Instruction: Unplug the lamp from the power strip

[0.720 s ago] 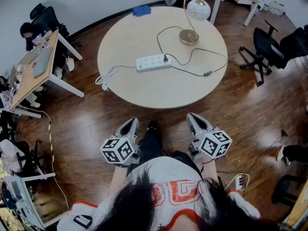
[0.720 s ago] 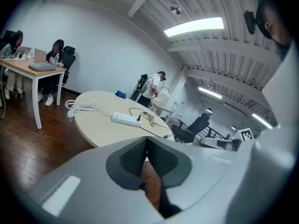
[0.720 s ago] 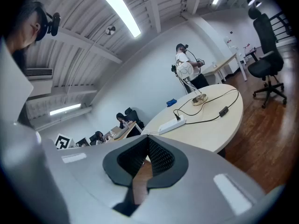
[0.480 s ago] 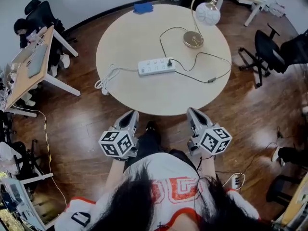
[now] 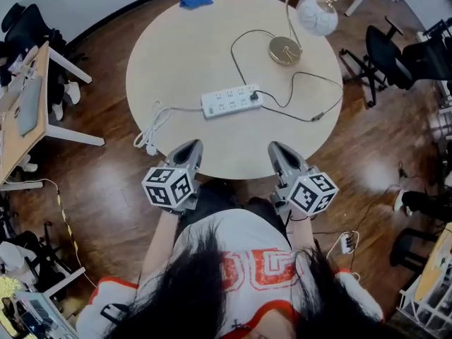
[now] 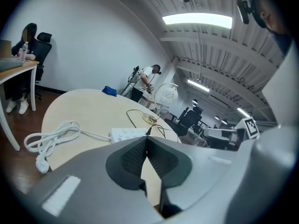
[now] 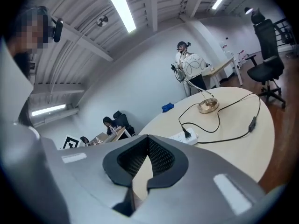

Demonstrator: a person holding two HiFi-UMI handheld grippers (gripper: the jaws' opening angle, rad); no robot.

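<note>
The left gripper (image 5: 189,147) and the right gripper (image 5: 277,150) hang at the near edge of the round surface (image 5: 176,55), both jaws closed on nothing. The lamp (image 5: 314,16) has its black plug (image 5: 254,96) in the right end of the power strip (image 5: 227,102); better to hold the strip down and pull the plug straight out

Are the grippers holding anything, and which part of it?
Nothing is held. The left gripper and the right gripper are both shut and empty; the lamp's plug sits untouched in the power strip.
</note>
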